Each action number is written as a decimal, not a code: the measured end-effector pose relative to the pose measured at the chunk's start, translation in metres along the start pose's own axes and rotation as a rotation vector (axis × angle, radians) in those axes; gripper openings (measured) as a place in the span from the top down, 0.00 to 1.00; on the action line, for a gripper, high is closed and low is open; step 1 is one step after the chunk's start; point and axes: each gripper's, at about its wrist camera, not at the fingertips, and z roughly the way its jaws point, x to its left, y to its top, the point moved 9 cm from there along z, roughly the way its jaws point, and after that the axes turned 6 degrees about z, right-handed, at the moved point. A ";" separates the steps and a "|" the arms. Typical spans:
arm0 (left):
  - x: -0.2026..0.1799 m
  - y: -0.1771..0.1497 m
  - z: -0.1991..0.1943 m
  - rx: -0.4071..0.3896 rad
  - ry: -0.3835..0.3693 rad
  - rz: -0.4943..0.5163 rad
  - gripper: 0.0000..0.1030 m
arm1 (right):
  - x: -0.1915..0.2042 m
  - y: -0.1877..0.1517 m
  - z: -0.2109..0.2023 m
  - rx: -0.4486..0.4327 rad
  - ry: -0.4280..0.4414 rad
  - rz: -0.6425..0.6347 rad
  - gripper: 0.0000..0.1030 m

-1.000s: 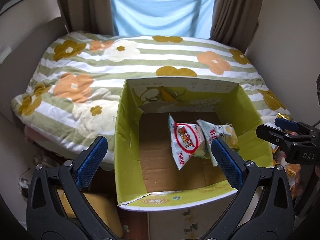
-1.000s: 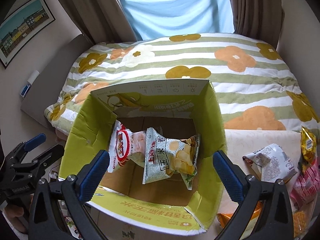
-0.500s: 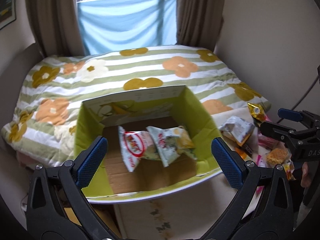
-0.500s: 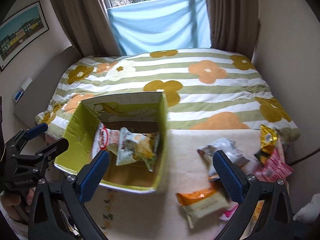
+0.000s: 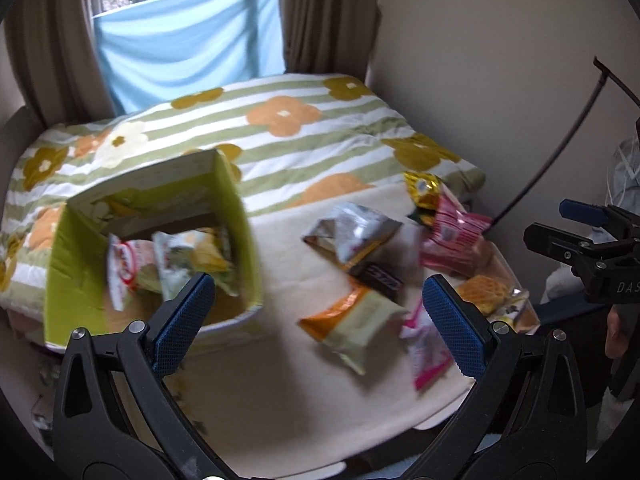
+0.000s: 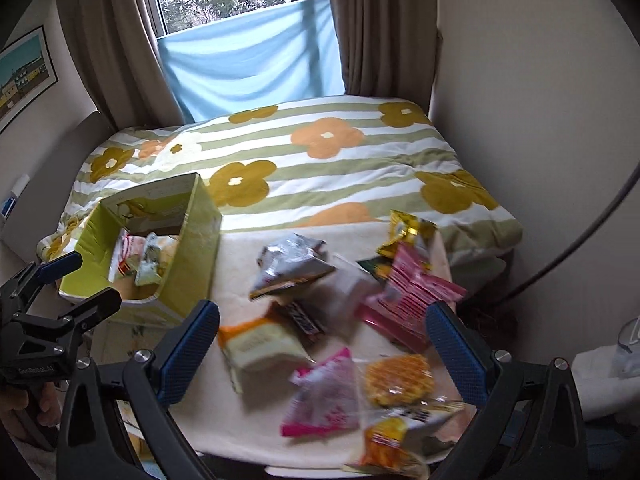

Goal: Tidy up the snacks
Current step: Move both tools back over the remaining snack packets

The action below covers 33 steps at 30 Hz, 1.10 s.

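Observation:
A green cardboard box (image 5: 80,248) (image 6: 196,240) stands at the left of a cream-covered table and holds a red-and-white packet (image 5: 124,268) and a greenish chip bag (image 5: 192,256). Loose snacks lie to its right: a silver bag (image 5: 352,236) (image 6: 292,264), an orange-and-cream bag (image 5: 352,320) (image 6: 260,344), a pink pack (image 5: 452,240) (image 6: 404,300), a gold packet (image 5: 424,192) (image 6: 404,232), a pink triangular pouch (image 6: 324,400) and a waffle (image 6: 400,380). My left gripper (image 5: 318,316) is open above the orange bag and holds nothing. My right gripper (image 6: 322,348) is open over the loose pile, also holding nothing.
A bed with a green-striped flower quilt (image 6: 320,160) lies behind the table, under a window with brown curtains. A wall and a black cable (image 5: 560,148) are on the right. The other gripper shows at each view's edge (image 5: 592,248) (image 6: 52,320).
Both grippers have swung right, away from the box and over the loose snacks, and pulled back. Both stay open. The images are blurred by motion.

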 end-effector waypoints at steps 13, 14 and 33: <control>-0.062 -0.048 0.083 0.245 -0.004 0.093 0.00 | -0.081 -0.055 0.027 0.165 0.037 0.004 0.00; -0.063 -0.050 0.090 0.265 -0.002 0.115 0.00 | -0.083 -0.059 0.032 0.183 0.041 0.013 0.00; -0.064 -0.083 0.203 0.487 -0.041 0.452 0.18 | -0.097 -0.097 0.108 0.337 -0.036 0.101 0.00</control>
